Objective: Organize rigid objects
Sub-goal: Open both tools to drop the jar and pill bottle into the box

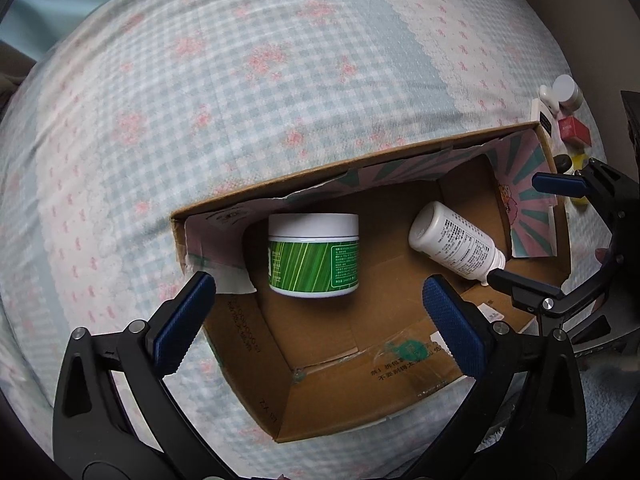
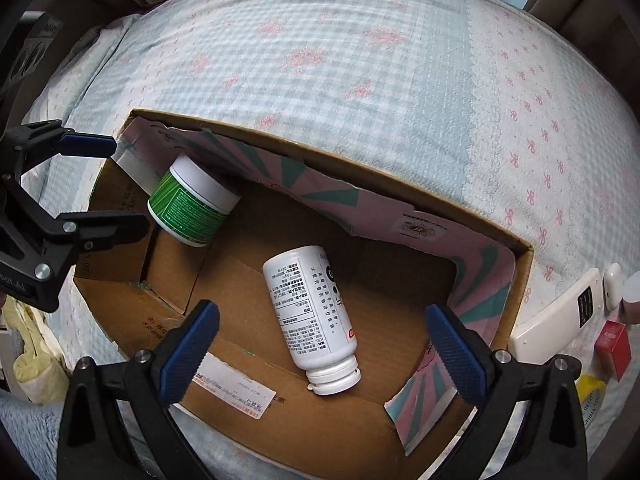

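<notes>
An open cardboard box [image 1: 360,404] [image 2: 320,432] lies on a bed. Inside it, a green-labelled jar with a white lid [image 1: 314,254] [image 2: 192,202] stands near the far left corner. A white pill bottle [image 1: 456,246] [image 2: 316,316] lies on its side on the box floor. My left gripper [image 1: 320,320] is open and empty above the box's near edge; it also shows in the right wrist view [image 2: 108,184]. My right gripper [image 2: 324,352] is open and empty just above the white bottle; it also shows in the left wrist view [image 1: 536,232].
Right of the box on the checked bedspread [image 1: 240,80] lie a white remote [image 2: 560,316], a small red box [image 1: 576,130] [image 2: 614,344], a white jar [image 1: 568,92], a white earbud case [image 2: 612,284] and a yellow item [image 2: 592,392]. A yellow cloth [image 2: 36,360] lies at lower left.
</notes>
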